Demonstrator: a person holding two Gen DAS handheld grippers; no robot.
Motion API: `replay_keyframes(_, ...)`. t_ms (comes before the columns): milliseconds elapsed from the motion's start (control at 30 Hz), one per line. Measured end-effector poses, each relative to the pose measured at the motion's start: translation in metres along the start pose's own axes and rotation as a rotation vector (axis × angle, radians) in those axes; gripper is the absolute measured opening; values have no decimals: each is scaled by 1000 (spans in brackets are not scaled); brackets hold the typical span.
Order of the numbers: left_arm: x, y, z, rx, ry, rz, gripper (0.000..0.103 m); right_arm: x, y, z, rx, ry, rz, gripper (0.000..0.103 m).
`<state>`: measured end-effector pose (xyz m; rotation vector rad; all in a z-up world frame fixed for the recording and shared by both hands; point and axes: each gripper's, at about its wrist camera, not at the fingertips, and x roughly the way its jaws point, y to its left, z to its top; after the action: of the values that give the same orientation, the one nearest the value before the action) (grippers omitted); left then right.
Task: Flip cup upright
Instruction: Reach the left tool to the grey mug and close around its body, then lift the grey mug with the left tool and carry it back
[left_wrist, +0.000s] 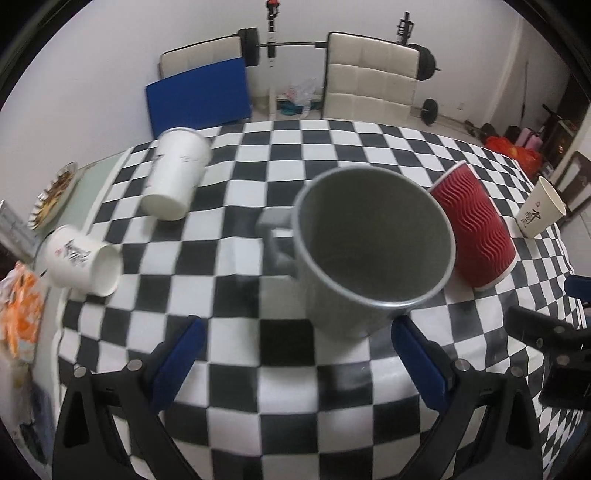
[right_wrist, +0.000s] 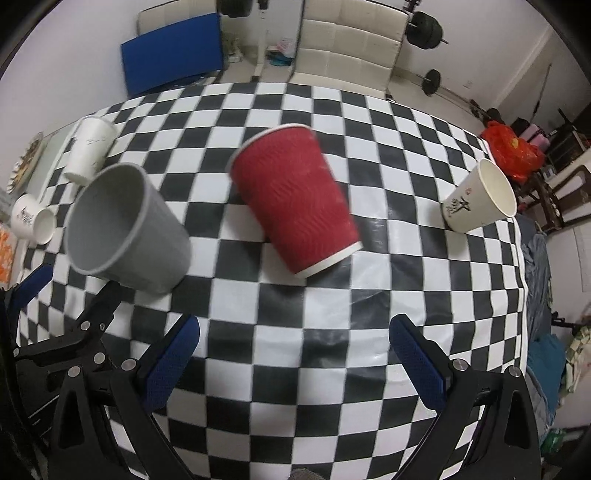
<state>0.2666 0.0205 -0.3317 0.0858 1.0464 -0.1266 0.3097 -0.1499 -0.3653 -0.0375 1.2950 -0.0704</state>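
A grey mug (left_wrist: 373, 251) with a handle on its left stands upright on the checkered tablecloth (left_wrist: 236, 236), just beyond my open left gripper (left_wrist: 299, 354); its rim is near the right fingertip (left_wrist: 406, 332). It also shows in the right wrist view (right_wrist: 125, 225). A red ribbed paper cup (right_wrist: 295, 195) stands upside down in the middle of the table ahead of my open, empty right gripper (right_wrist: 295, 343). In the left wrist view the red cup (left_wrist: 472, 229) is right of the mug.
Two white paper cups (left_wrist: 177, 173) (left_wrist: 81, 258) stand upside down at the left. A printed white paper cup (right_wrist: 480, 199) stands upright at the right edge. A plate of food (left_wrist: 55, 195) is far left. Chairs (left_wrist: 369, 77) stand behind the table.
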Motion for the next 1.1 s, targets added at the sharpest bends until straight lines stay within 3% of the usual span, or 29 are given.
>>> replay_keyframes(433,16,-18,2,83,-130,-73,101,16,-16,4,52,31,-47,103)
replay_keyframes(533,15,-21,4,112,-167,-91,93,17,-16,3,53,32,-56,103)
replay_keyframes(567,15,-22,4,126,-180,-105,81,18,-16,2,55,32,-56,103)
replay_keyframes(600,15,-24,5,136,-190,-108,76,18,-17,2,57,34,-57,103)
replay_keyframes(1100,9,-27,10,112,-195,-148,75,24,-27,-3,87,42,-67,103)
